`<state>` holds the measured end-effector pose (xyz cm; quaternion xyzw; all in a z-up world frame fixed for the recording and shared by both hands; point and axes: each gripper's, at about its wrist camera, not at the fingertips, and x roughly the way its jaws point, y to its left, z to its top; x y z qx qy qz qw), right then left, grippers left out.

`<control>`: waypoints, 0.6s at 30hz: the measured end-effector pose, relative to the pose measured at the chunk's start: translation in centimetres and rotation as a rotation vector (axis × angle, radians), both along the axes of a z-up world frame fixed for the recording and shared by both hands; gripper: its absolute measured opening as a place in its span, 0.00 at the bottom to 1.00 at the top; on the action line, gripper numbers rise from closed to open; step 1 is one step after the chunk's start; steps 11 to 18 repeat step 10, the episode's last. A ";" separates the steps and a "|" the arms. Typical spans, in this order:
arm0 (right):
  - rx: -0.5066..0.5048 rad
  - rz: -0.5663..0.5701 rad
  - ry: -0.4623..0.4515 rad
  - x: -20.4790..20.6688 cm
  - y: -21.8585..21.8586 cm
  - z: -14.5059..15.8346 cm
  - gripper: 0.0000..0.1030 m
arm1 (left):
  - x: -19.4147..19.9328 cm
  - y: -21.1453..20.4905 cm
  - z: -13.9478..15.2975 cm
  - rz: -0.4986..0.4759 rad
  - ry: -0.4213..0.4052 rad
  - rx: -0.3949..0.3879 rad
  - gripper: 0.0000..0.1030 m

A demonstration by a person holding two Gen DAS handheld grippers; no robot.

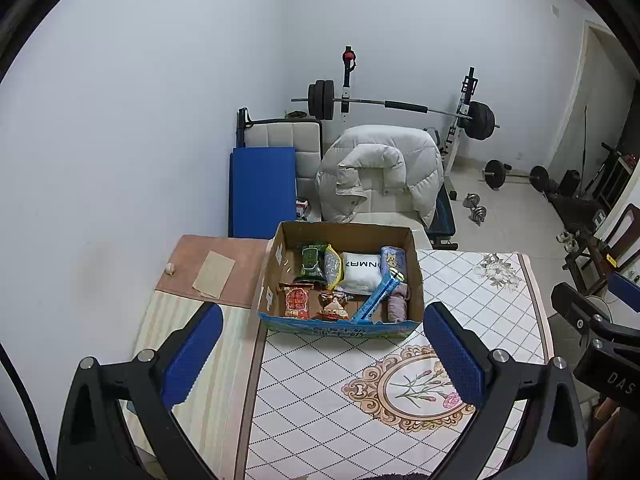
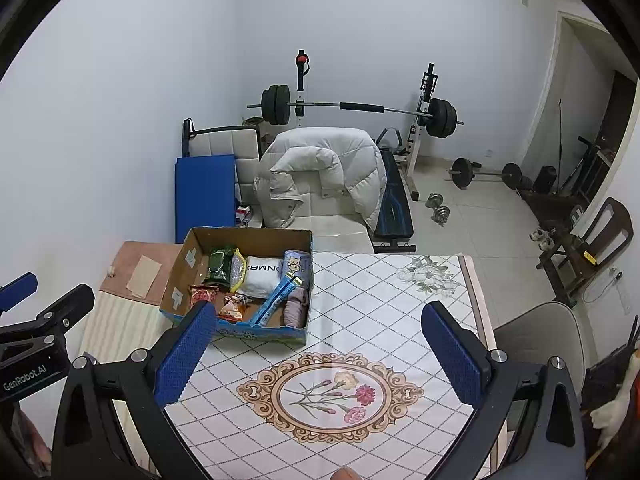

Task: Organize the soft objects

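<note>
Cardboard box (image 1: pixel 340 236) sits mid-desk (image 1: pixel 320 380) on a glossy diamond-patterned cloth, packed with crinkly snack packets (image 1: pixel 297 300), a white pillow pack (image 1: pixel 360 272) and a pink cloth roll (image 1: pixel 397 303). The left gripper (image 1: pixel 324 354) and right gripper (image 2: pixel 320 354) hover wide open, empty.

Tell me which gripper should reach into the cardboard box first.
Left, probably. The open left gripper faces the brown cardboard box squarely; from the open right gripper the box sits off to its left.
</note>
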<state>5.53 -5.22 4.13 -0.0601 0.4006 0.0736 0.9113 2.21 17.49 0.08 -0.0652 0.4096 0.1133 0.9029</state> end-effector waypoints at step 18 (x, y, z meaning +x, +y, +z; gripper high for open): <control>0.000 0.001 -0.003 0.0 0.3 0.1 1.00 | 0.1 0.2 -0.4 -0.011 0.001 0.002 1.00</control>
